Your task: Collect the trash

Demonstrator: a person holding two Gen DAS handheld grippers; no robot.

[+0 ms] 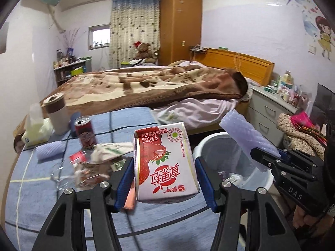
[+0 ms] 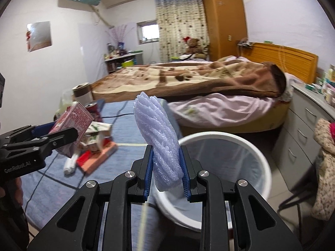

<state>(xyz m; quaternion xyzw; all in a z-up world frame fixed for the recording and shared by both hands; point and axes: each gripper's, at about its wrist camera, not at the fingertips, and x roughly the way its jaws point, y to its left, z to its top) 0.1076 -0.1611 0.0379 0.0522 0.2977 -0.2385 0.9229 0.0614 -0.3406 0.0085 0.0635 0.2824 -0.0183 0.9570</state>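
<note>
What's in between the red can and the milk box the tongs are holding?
In the left wrist view, a crumpled white-and-green wrapper lies on the blue cloth between the red can and the strawberry milk box held by the left tongs.

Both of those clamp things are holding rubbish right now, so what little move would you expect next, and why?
Probably the right hand-held gripper moves a little forward over the white bin and opens. It is shut on the purple foam roll, which hangs near the bin's rim, not yet clearly over the opening. The left hand-held gripper holds the strawberry milk carton above the blue table, farther from the bin.
</note>
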